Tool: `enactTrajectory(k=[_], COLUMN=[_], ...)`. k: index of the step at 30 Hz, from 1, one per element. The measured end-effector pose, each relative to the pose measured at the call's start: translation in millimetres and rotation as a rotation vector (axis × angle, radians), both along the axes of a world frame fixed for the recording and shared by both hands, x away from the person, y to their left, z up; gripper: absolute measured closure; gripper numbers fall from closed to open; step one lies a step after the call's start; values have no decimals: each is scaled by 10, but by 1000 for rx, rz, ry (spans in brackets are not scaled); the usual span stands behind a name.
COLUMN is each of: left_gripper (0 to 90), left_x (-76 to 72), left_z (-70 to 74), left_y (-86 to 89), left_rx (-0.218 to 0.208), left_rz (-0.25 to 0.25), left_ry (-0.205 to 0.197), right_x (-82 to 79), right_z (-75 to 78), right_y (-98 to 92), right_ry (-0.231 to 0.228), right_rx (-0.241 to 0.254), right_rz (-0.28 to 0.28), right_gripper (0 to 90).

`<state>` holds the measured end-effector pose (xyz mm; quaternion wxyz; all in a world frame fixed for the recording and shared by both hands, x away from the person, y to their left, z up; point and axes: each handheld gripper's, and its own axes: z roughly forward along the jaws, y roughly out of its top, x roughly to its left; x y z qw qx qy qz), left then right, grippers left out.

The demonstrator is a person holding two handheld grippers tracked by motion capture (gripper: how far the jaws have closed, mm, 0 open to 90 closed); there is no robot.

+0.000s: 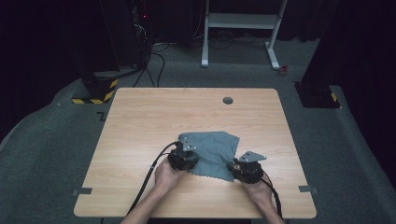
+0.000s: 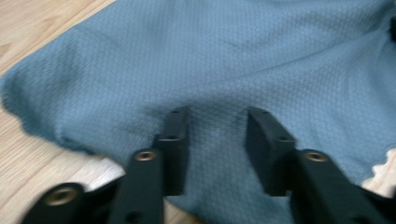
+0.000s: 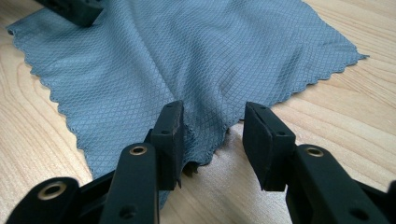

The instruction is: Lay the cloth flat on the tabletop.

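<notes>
I am seeing the grey-blue diamond-weave cloth with scalloped edges (image 1: 212,154) lying flat on the light wooden counter (image 1: 140,121), near its front edge. My left gripper (image 2: 217,126) is hovering over the cloth's left part, jaws standing apart on nothing. My right gripper (image 3: 212,133) is sitting at the cloth's near right corner, jaws apart, the corner lying between them ungripped.

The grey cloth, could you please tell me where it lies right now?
In the high view the grey cloth lies on the near half of the wooden table, between the left gripper and the right gripper, near of the round hole.
</notes>
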<state>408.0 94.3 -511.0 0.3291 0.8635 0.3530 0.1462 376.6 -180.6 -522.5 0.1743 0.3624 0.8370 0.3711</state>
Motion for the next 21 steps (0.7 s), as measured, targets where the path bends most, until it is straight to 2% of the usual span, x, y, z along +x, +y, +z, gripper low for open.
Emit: enactTrajectory(k=[3, 4, 8, 15, 18, 21], left_gripper=[811, 870, 900, 900, 900, 900], left_x=[20, 18, 53, 164, 228, 267], left_z=[9, 14, 41, 25, 98, 239], left_y=[-38, -66, -94, -91, -145, -210], left_rx=[14, 37, 64, -1, -35, -64], left_rz=[-26, -34, -56, -50, -60, -76], left_ry=[-5, -17, 2, 23, 24, 1], right_x=[2, 2, 4, -2, -6, -14], right_z=[0, 0, -1, 1, 1, 3], right_y=[0, 0, -1, 2, 1, -3], right_ry=[2, 2, -2, 11, 3, -4], right_rx=[-1, -1, -4, 2, 1, 2], right_rz=[0, 0, 3, -6, -8, -8], right_gripper=[588, 588, 588, 585, 585, 603])
